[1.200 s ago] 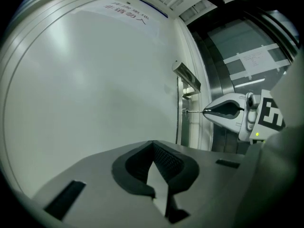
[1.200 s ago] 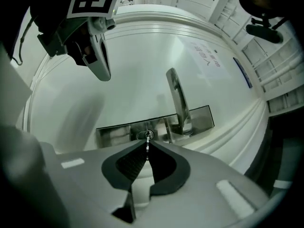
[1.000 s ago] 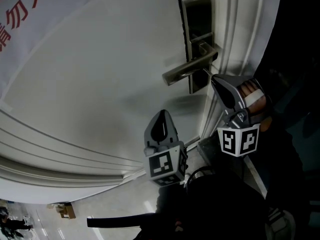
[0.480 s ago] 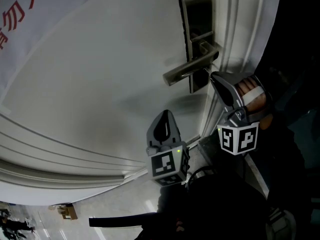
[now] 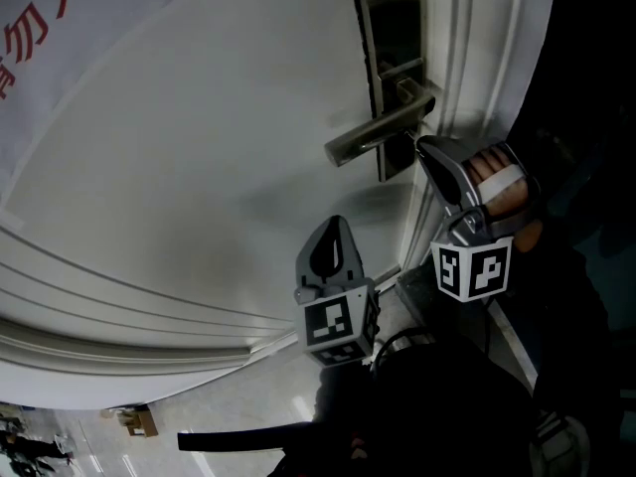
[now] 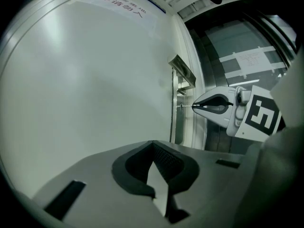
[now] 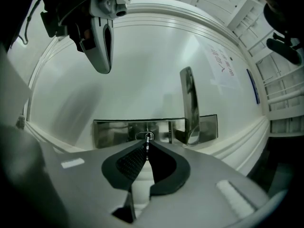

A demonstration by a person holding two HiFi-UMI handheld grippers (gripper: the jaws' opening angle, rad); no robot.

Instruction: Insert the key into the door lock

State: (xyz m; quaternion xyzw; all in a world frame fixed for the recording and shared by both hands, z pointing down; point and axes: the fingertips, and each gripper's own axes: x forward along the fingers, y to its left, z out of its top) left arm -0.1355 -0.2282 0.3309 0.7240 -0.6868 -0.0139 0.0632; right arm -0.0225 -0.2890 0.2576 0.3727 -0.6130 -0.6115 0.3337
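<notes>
Right gripper (image 7: 147, 152): I am clamping its jaws on the thin silver metal key (image 7: 147, 145), whose tip is meeting the keyhole (image 7: 148, 137) in the brushed steel lock plate (image 5: 394, 28). The plate is sitting on the white panelled door (image 5: 199, 167), beneath the steel lever handle (image 5: 376, 133).

Left gripper (image 6: 153, 146): I am holding its jaws together on nothing, lower down and apart from the lock.
</notes>
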